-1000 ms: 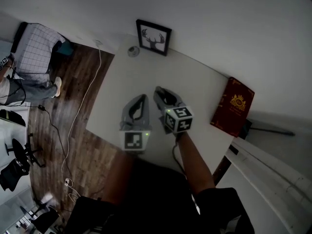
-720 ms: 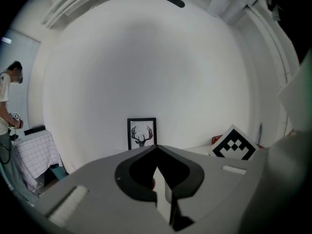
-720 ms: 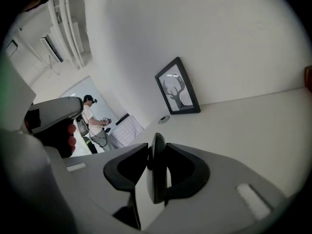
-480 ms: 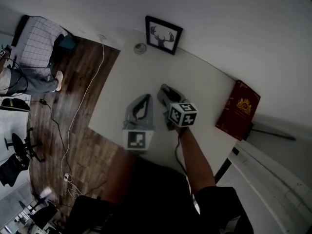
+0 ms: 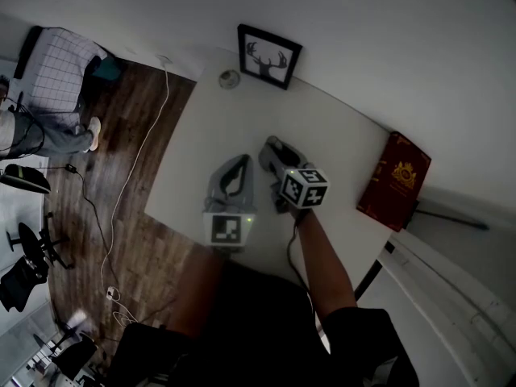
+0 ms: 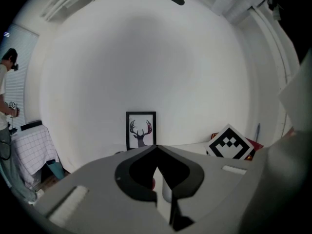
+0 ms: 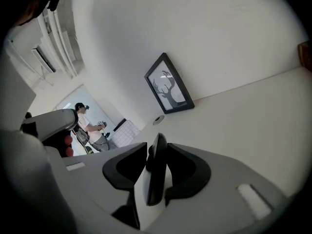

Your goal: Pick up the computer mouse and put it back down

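1. White table (image 5: 330, 127): set against the white wall, with dark wood floor (image 5: 121, 184) along its left side.
2. Red book (image 5: 394, 182), gold emblem on the cover: at the table's right end, well apart from your tools.
3. Framed deer picture (image 5: 269, 56), black frame: upright at the back of the table, against the wall.
4. Your left gripper (image 6: 156, 148): over the table's near edge, just beside the right one. Its jaws are pressed together with nothing between them.
5. Your right gripper (image 5: 272, 147): over the middle of the table, pointing toward the deer picture. Its jaws have just eased a little wider, yet they remain clamped on item 6.
6. Computer mouse (image 7: 153, 174), dark and slim: stands on edge between your right gripper's jaws, its tip rising just past their ends. Whether it touches the tabletop cannot be told.
7. Small round object (image 5: 230, 79): on the table, just left of the deer picture; too small to identify.
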Motion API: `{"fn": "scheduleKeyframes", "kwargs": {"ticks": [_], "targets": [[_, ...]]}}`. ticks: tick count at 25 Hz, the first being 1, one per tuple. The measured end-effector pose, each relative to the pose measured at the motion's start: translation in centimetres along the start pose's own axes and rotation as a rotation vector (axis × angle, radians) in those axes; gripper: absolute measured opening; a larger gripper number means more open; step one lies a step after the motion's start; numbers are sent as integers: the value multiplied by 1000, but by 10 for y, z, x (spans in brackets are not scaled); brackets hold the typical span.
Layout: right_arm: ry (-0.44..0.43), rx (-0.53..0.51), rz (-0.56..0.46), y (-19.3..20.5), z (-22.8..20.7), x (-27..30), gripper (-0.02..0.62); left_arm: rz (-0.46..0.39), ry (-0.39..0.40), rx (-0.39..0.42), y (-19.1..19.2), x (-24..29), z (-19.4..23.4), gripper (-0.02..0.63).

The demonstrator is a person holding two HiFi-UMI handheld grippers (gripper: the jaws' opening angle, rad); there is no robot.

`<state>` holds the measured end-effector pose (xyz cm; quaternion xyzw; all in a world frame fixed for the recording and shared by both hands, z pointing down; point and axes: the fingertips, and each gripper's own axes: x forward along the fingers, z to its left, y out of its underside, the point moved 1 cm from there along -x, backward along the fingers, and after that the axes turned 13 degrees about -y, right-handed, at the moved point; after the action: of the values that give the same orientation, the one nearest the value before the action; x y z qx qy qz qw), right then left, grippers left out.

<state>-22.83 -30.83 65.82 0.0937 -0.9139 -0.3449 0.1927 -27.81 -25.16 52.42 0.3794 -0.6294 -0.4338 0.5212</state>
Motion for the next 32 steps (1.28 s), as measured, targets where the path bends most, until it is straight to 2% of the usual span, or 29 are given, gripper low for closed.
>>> {"fn": "scheduleKeyframes", "kwargs": {"ticks": [10,16,18,23,26,32], "targets": [[132,-194,121,3,-15,-1,207,24,5,19,10,3,0,0],[201,-291,171,4,-23,-4,201,33,1,14,12,4,-1,0],[203,-316,154,-3,-18,-6,187,25,-2,9,10,4,1,0],[186,-403,59,-31,14,-20,61,15,0,12,6,3,0,0],[177,-468,-11,-49,37,-34,14,0,12,12,-2,0,-4,0],[141,-610,-140,-88,95,-70,14,-58,36,16,-28,-10,-13,0]]}}
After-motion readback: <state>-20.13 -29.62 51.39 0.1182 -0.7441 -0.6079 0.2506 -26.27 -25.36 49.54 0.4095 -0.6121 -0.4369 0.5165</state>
